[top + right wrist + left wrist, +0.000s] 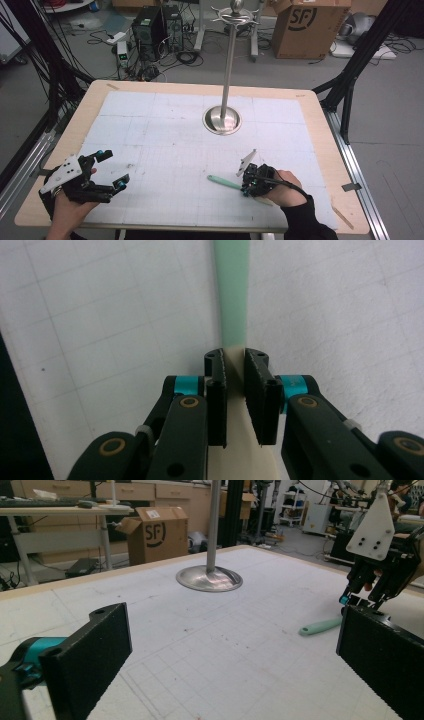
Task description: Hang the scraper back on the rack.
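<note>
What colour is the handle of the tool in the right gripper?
Mint green handle, cream toward the jaws; the right gripper view shows it best.

We see a grey floor [400, 150] strewn with cables [185, 55], a cardboard box [310, 25], computer towers [150, 25], and wooden cabinets [150, 492] along the wall.

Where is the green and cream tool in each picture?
High view: the green and cream tool lies low and right of middle on the white mat, its cream end in the right gripper.
Left gripper view: its green handle shows at the right, beside that view's own right jaw.
Right gripper view: it runs up the middle, jaws closed on the cream part.
Shared landmark: the white gridded mat.
</note>
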`<state>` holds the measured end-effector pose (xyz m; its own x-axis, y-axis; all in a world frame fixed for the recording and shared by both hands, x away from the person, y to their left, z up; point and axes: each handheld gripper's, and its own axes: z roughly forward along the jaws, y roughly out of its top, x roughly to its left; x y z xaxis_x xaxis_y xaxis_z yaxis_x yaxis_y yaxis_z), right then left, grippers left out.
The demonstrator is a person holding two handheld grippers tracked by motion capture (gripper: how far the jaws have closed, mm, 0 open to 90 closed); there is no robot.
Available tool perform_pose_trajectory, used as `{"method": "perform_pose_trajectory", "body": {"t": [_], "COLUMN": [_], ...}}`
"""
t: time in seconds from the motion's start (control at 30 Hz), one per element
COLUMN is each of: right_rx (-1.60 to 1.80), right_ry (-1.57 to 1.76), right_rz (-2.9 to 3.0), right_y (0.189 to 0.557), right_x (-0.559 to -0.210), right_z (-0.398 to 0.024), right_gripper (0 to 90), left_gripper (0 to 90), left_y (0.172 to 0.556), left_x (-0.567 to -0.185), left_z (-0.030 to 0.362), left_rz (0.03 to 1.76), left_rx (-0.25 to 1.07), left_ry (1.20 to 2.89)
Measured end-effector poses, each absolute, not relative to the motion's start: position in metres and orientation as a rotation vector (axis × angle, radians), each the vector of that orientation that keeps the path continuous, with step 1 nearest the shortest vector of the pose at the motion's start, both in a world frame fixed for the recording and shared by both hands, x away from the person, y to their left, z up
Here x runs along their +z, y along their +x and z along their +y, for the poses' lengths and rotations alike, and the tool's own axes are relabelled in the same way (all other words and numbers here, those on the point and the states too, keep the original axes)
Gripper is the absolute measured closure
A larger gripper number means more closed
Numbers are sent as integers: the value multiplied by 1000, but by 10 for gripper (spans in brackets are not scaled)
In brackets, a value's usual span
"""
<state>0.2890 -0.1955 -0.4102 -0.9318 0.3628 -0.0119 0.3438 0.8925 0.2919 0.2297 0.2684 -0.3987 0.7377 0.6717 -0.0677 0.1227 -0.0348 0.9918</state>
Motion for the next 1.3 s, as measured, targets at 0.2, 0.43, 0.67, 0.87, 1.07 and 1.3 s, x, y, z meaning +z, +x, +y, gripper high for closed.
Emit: {"method": "perform_pose_trajectory", "body": {"t": [0.2, 0.43, 0.67, 0.87, 1.07, 1.3], "right_rx": [407, 361, 542, 695, 941, 1142], "right_ry": [555, 526, 510, 544, 618, 697], "right_rz": [3017, 2996, 2999, 2941, 2815, 2703], "right_y": [292, 289, 288, 287, 288, 291], "right_x": [-409, -408, -405, -394, -384, -376], "right_z": [-192, -188, -198, -210, -228, -245], "right_gripper": [804, 805, 806, 806, 806, 806], "left_gripper": [18, 18, 18, 18, 18, 18], "left_y": [231, 233, 233, 233, 233, 234], "left_x": [-400, -401, -402, -402, -402, -403], "left_z": [266, 265, 265, 266, 266, 266], "left_rz": [658, 663, 664, 666, 669, 670], "left_rx": [490, 489, 488, 488, 488, 489], "left_ry": [1580, 1583, 1583, 1581, 1579, 1582]}}
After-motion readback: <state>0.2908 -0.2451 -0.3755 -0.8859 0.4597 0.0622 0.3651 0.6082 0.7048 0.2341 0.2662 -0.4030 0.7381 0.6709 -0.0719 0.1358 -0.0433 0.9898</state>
